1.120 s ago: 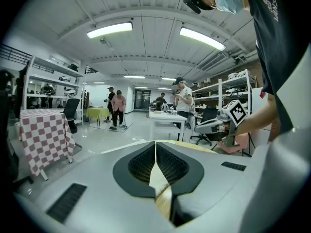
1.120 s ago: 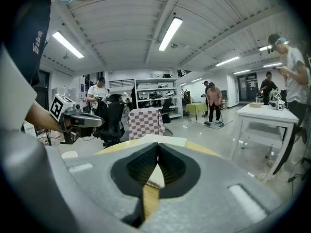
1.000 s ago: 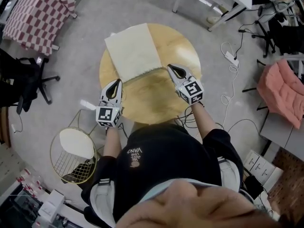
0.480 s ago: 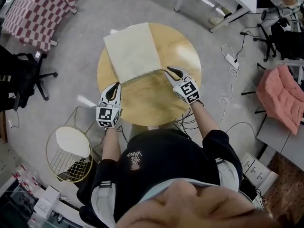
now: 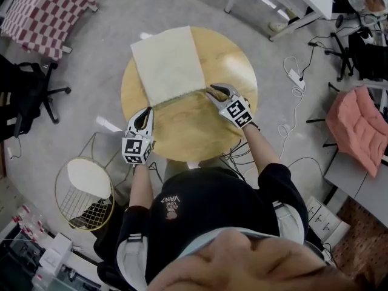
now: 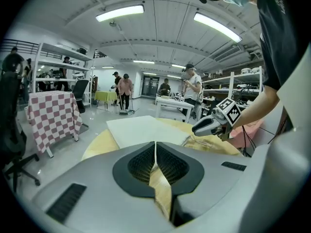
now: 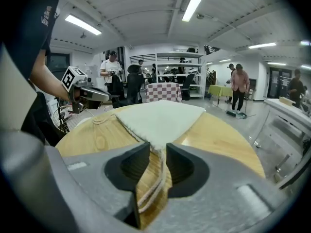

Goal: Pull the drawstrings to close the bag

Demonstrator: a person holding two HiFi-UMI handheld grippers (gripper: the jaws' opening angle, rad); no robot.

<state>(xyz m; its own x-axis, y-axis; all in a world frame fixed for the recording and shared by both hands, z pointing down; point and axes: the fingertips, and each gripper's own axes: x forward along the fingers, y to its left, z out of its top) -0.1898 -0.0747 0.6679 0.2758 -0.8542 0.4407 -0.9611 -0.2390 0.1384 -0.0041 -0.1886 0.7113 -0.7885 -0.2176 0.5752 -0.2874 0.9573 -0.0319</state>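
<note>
Resting on the round surface [image 5: 182, 139], your bag [image 5: 168, 65] lies toward its far left. Your right gripper [image 5: 213, 90] has just been opening, jaws apart astride the drawstring [image 7: 153, 186]; your left gripper [image 5: 147, 110] is closed on nothing.

**Bright, even light; heavy fisheye on the gripper views**

Strip lights [image 6: 120, 12] overhead give bright, even light, with soft, faint shadows. The glossy floor [image 6: 97, 123] shows pale glare. The head view is sharp at centre and blurred along its lower edge. Both gripper views bow straight lines, blacken at the corners and go slightly soft in the near foreground.
</note>
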